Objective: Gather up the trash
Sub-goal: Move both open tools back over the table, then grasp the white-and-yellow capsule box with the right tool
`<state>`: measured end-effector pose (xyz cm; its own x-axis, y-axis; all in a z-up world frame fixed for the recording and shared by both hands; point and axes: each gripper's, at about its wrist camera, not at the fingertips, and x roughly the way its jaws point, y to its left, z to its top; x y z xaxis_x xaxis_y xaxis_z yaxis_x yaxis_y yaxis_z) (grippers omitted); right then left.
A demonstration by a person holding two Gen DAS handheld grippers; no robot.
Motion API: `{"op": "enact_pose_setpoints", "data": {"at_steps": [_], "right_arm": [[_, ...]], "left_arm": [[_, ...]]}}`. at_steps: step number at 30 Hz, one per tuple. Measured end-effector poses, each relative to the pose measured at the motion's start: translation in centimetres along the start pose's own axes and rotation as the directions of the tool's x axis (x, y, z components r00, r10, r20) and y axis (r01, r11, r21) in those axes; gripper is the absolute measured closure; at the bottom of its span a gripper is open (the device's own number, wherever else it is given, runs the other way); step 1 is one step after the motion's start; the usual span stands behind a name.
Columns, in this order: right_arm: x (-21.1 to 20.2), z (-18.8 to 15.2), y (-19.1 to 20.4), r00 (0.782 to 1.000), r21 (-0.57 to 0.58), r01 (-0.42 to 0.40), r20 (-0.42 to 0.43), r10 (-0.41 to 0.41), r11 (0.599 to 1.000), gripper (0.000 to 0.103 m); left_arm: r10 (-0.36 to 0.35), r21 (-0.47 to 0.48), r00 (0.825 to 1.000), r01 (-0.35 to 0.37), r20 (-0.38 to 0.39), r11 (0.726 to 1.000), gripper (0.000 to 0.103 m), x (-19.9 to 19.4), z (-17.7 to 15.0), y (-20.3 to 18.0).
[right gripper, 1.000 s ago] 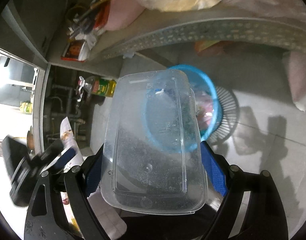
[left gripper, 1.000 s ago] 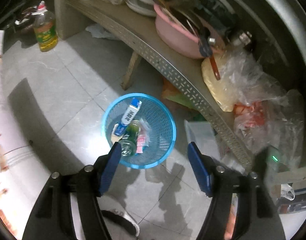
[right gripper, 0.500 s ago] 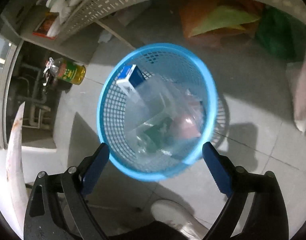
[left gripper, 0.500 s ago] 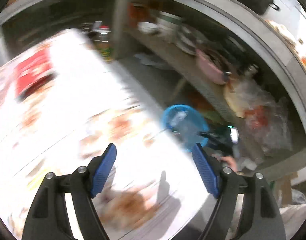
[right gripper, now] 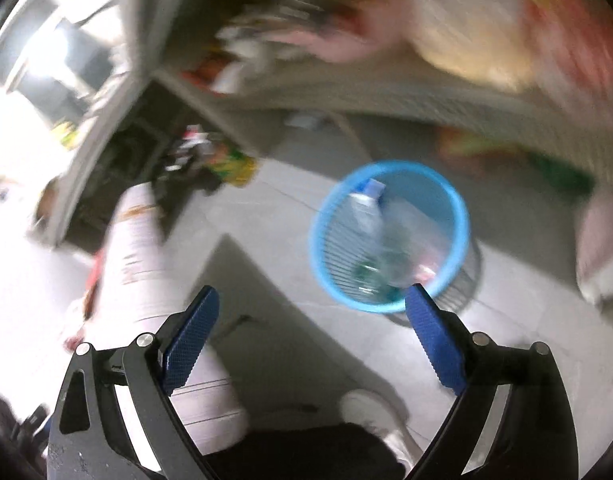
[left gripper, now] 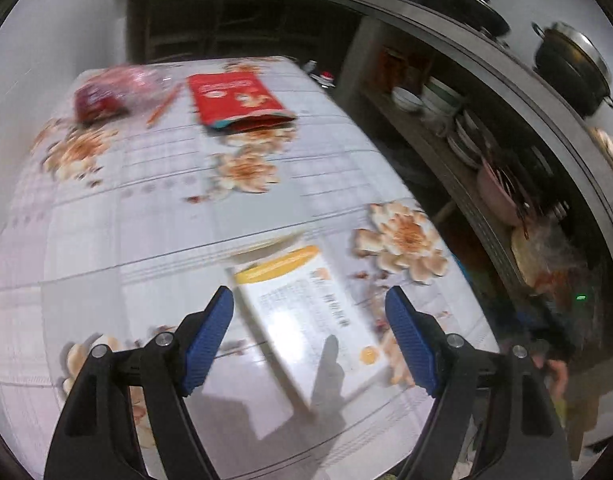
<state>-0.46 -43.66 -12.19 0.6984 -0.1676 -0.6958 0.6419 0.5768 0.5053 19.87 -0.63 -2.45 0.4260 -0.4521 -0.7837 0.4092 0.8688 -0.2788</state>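
Observation:
My left gripper [left gripper: 308, 320] is open and empty above a flowered table [left gripper: 146, 216]. A white and yellow box [left gripper: 306, 320] lies on the table between its fingers, a little below them. A red packet [left gripper: 234, 100] and a red wrapped item [left gripper: 106, 96] lie at the table's far end. My right gripper [right gripper: 310, 324] is open and empty above the floor. The blue mesh basket [right gripper: 390, 236] stands on the floor ahead of it, holding a clear plastic container, a blue and white box and a green bottle.
A shelf unit [left gripper: 486, 184] with bowls, plates and a pink basin stands right of the table. The table's edge [right gripper: 142, 248] hangs at the left of the right wrist view. A shoe [right gripper: 370, 408] is on the floor below the right gripper.
My right gripper let the clear container drop into the basket and pulled back from it. My left gripper swung up from the basket to the table top, over the white box.

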Motion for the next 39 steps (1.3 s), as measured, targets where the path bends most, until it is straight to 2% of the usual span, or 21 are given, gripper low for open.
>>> {"op": "enact_pose_setpoints", "data": {"at_steps": [3, 5, 6, 8, 9, 12, 13, 16, 20, 21, 24, 27, 31, 32, 35, 37, 39], "right_arm": [[-2.0, -0.2, 6.9, 0.996, -0.173, -0.088, 0.000, 0.089, 0.981, 0.011], [-2.3, -1.7, 12.7, 0.984, -0.310, -0.179, -0.059, 0.169, 0.934, 0.008], [-2.1, -2.2, 14.6, 0.978, -0.352, -0.210, -0.090, 0.191, 0.912, 0.008], [-1.0, -5.3, 20.5, 0.954, -0.468, -0.293, -0.200, 0.223, 0.834, 0.008], [-0.5, -6.3, 21.9, 0.946, -0.493, -0.314, -0.235, 0.223, 0.811, 0.008], [2.2, -11.4, 28.0, 0.908, -0.584, -0.390, -0.374, 0.190, 0.712, 0.008], [2.8, -13.1, 29.0, 0.904, -0.606, -0.391, -0.393, 0.167, 0.693, 0.008], [4.4, -17.0, 32.2, 0.900, -0.684, -0.391, -0.425, 0.099, 0.615, 0.008], [6.5, -20.6, 34.5, 0.923, -0.796, -0.317, -0.384, -0.027, 0.516, 0.008], [7.0, -21.2, 34.6, 0.926, -0.813, -0.298, -0.373, -0.055, 0.501, 0.008], [7.7, -22.2, 34.1, 0.924, -0.824, -0.274, -0.369, -0.102, 0.495, 0.008], [8.1, -21.9, 33.6, 0.915, -0.802, -0.274, -0.387, -0.112, 0.531, 0.010], [8.4, -21.1, 33.1, 0.921, -0.795, -0.262, -0.376, -0.106, 0.546, 0.026], [8.3, -20.9, 33.0, 0.922, -0.795, -0.259, -0.372, -0.105, 0.548, 0.031], [8.4, -20.3, 32.7, 0.923, -0.785, -0.258, -0.373, -0.097, 0.563, 0.035], [8.5, -19.8, 32.3, 0.924, -0.778, -0.250, -0.369, -0.097, 0.576, 0.035], [8.4, -19.1, 31.7, 0.926, -0.767, -0.242, -0.366, -0.096, 0.594, 0.035]], "left_arm": [[0.029, -0.067, 0.999, -0.029, 0.012, 0.997, 0.027, -0.6, -0.4, 2.6], [0.058, -0.101, 0.998, -0.055, 0.018, 0.993, 0.027, -1.0, -0.6, 3.9], [0.075, -0.116, 0.997, -0.073, 0.020, 0.991, 0.027, -1.2, -0.7, 4.6], [0.119, -0.146, 0.993, -0.115, 0.022, 0.983, 0.027, -1.6, -1.1, 6.1], [0.130, -0.162, 0.991, -0.125, 0.020, 0.979, 0.027, -1.8, -1.3, 6.8], [0.144, -0.205, 0.990, -0.140, 0.008, 0.969, 0.027, -2.1, -2.0, 8.5], [0.146, -0.213, 0.989, -0.141, 0.005, 0.967, 0.027, -2.2, -2.1, 8.9], [0.158, -0.233, 0.987, -0.153, 0.001, 0.960, 0.025, -2.5, -2.5, 10.1], [0.171, -0.249, 0.985, -0.165, 0.006, 0.955, 0.024, -3.1, -2.5, 11.3], [0.176, -0.249, 0.984, -0.169, 0.007, 0.954, 0.024, -3.1, -2.4, 11.4], [0.179, -0.259, 0.984, -0.171, 0.007, 0.951, 0.023, -3.1, -2.1, 11.9], [0.163, -0.263, 0.987, -0.158, 0.001, 0.952, 0.023, -2.5, -1.6, 11.8], [0.147, -0.248, 0.989, -0.142, -0.001, 0.958, 0.023, -1.3, -0.2, 10.9], [0.141, -0.240, 0.990, -0.134, 0.013, 0.961, 0.023, -1.1, 0.6, 10.5], [0.135, -0.196, 0.988, -0.117, 0.080, 0.974, 0.023, -0.4, 3.0, 8.9], [0.139, -0.137, 0.981, -0.120, 0.137, 0.983, 0.023, 0.3, 4.9, 7.4], [0.168, -0.049, 0.966, -0.162, 0.197, 0.986, 0.024, 1.4, 6.9, 5.8]]}}
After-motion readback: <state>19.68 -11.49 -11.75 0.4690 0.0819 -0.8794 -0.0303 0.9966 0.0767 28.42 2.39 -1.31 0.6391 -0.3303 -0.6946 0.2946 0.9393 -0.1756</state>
